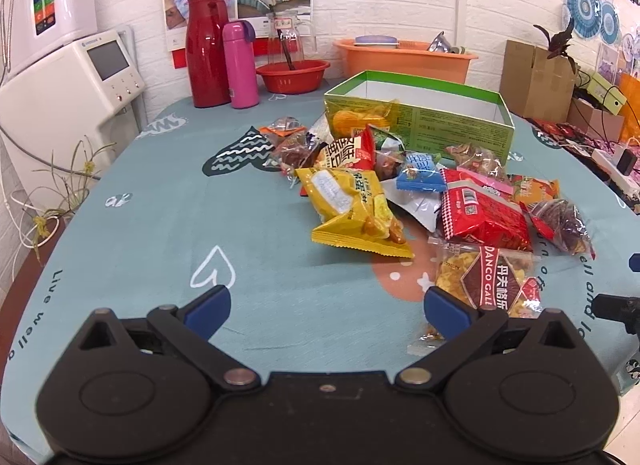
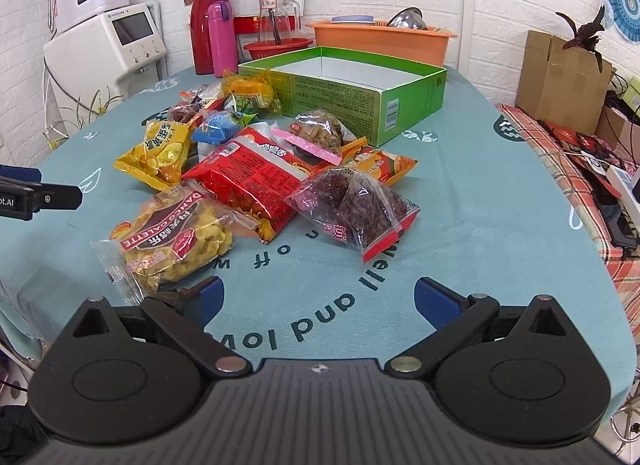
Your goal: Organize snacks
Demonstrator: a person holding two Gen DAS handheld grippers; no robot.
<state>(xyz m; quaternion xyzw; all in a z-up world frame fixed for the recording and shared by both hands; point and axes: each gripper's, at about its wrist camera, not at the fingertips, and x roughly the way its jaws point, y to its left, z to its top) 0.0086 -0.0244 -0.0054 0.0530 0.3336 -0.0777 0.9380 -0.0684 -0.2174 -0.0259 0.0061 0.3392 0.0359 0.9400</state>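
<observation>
Both hand-held grippers (image 1: 327, 307) (image 2: 319, 301) gape, snack pile (image 2: 256, 169) just ahead w/ box (image 2: 360, 93).

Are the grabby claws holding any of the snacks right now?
No, nothing is held. The left gripper and the right gripper both have their jaws wide open above the tablecloth. The snack pile lies untouched beside the green box.

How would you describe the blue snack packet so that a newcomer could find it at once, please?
Start at the open green box at the far side of the table. Snack packets are piled in front of it; the blue packet lies in the pile's far part, just beyond the big red packet. It is the only blue wrapper among yellow, red and clear ones.
</observation>
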